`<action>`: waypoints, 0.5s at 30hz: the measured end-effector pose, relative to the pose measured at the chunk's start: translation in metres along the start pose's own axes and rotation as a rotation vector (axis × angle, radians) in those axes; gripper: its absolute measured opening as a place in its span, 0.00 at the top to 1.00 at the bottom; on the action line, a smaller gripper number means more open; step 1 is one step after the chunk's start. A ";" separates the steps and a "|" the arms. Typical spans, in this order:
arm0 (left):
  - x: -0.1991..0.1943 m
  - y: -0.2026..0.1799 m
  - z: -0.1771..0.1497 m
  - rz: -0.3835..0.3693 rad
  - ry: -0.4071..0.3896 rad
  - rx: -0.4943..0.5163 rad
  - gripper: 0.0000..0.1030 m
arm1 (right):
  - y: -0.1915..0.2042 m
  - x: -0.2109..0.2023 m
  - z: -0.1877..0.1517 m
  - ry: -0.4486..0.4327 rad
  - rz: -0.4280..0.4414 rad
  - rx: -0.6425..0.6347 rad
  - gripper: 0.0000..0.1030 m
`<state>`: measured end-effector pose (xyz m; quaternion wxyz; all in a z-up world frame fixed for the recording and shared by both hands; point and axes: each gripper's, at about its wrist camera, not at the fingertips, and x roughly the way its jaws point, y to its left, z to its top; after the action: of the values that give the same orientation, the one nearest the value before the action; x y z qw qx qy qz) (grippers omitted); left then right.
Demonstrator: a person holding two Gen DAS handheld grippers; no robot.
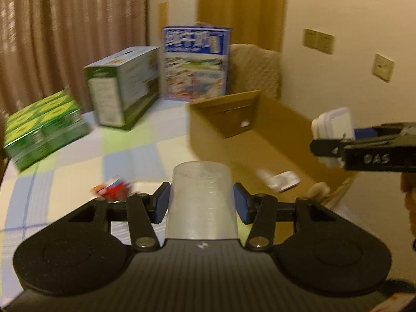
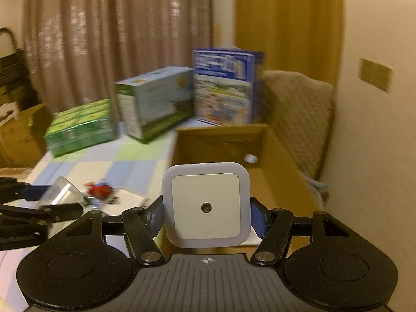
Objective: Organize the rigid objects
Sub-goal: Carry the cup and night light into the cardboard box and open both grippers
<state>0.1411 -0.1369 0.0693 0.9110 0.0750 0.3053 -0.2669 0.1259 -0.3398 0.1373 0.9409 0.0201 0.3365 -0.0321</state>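
Your left tool (image 1: 201, 202) is partly closed, its blue pads (image 1: 162, 202) pressed on either side of a translucent plastic measuring cup (image 1: 201, 197), which you hold raised above the desk (image 1: 78, 161) with its checked pastel cloth. Your right tool (image 2: 206, 215) is likewise partly closed, gripping a white, square, rounded-corner plug-in night light (image 2: 206, 205) with a small round sensor in the middle of its face; it too is off the desk.

The light hangs above the near end of an open brown cardboard box (image 2: 275, 171) that sits along the desk's right edge. On the box floor lies a small white packet (image 1: 282, 180).

Near the front edge of the desk, just left of the cup, sits a small red and white toy-like item (image 1: 114, 189), too blurred to identify.

Along the far edge stand three cartons: a green printed pack (image 1: 44, 127) at the left corner, a green-and-white carton (image 1: 124, 88) beside it, and a tall blue-and-white printed box (image 1: 195, 62) just behind the cardboard box.
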 end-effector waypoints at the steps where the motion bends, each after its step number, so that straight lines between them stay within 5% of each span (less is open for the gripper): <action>1: 0.003 -0.010 0.004 -0.014 -0.001 0.013 0.55 | -0.010 0.000 -0.002 0.009 -0.013 0.015 0.40; 15: 0.054 -0.092 0.016 -0.104 0.058 0.156 0.55 | -0.077 0.001 -0.018 0.050 -0.041 0.128 0.40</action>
<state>0.1365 -0.2438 0.0528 0.8781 0.1372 0.3132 -0.3346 0.1095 -0.4151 0.1218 0.9281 0.0742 0.3577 -0.0726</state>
